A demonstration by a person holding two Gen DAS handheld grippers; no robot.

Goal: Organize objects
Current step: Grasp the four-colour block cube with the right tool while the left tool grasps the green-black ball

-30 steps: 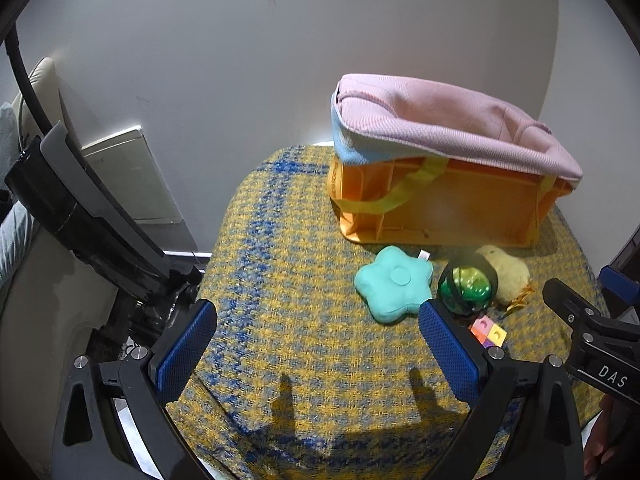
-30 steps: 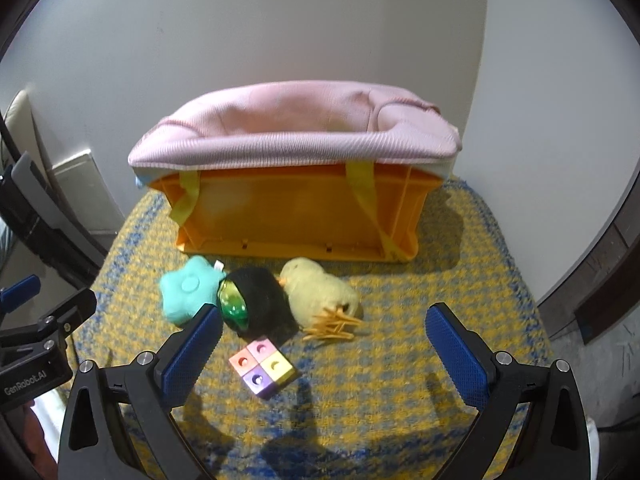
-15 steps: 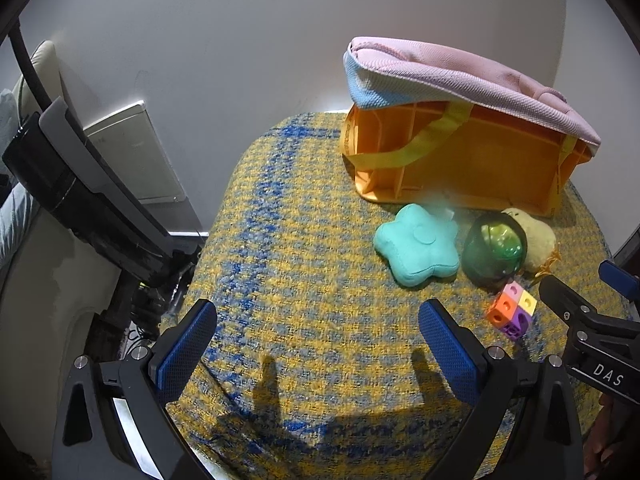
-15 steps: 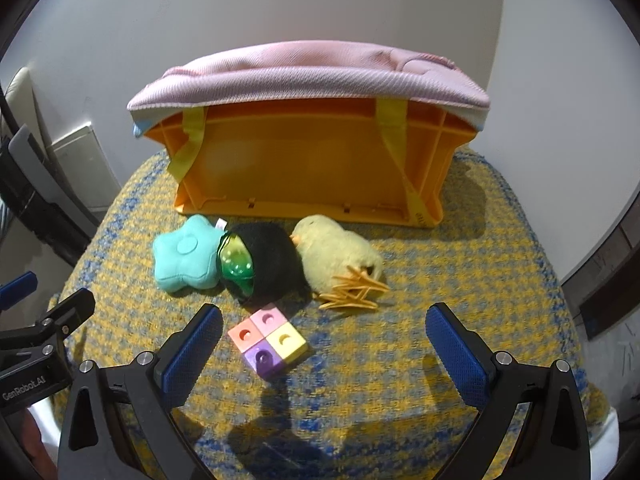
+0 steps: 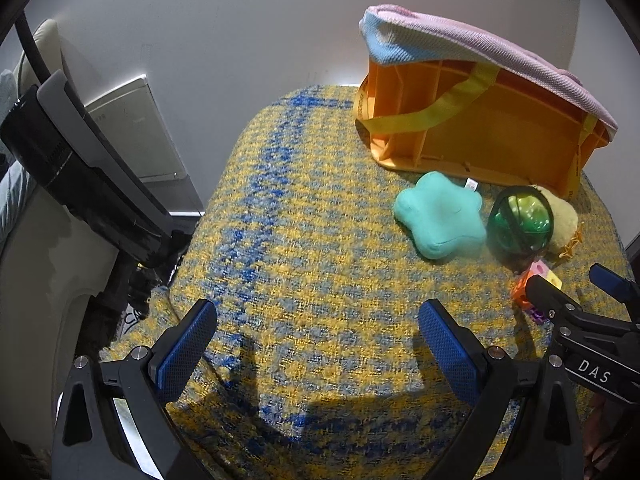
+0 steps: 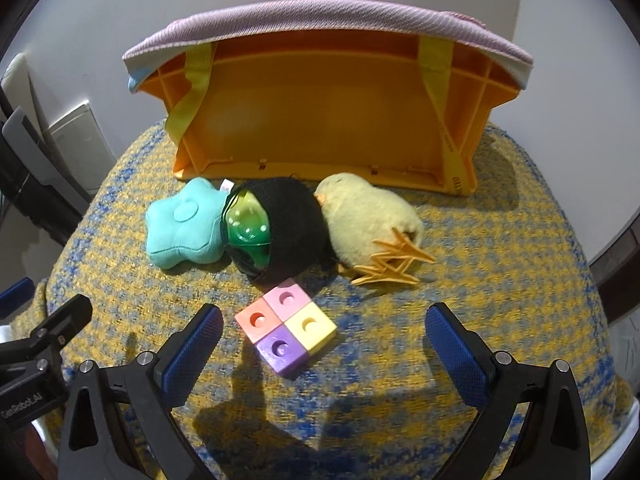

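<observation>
An orange basket (image 6: pixel 320 120) with a pink fabric rim stands at the back of a yellow and blue woven surface (image 6: pixel 500 280). In front of it lie a teal star plush (image 6: pixel 184 224), a green ball in a black cover (image 6: pixel 272 228), a yellow chick plush (image 6: pixel 372 220) and a four-colour block (image 6: pixel 286 330). My right gripper (image 6: pixel 320 344) is open, just short of the block. My left gripper (image 5: pixel 316 344) is open and empty, to the left of the star (image 5: pixel 438 216), ball (image 5: pixel 520 220) and basket (image 5: pixel 480 128).
A white wall is behind the basket. At the left, off the surface's edge, stand a black and grey device (image 5: pixel 80 168) and a white panel (image 5: pixel 140 132). The right gripper's body (image 5: pixel 592 344) shows at the right edge of the left wrist view.
Both grippers have moved forward and lower toward the toys. The toys and basket look larger now. Nothing was taken hold of.
</observation>
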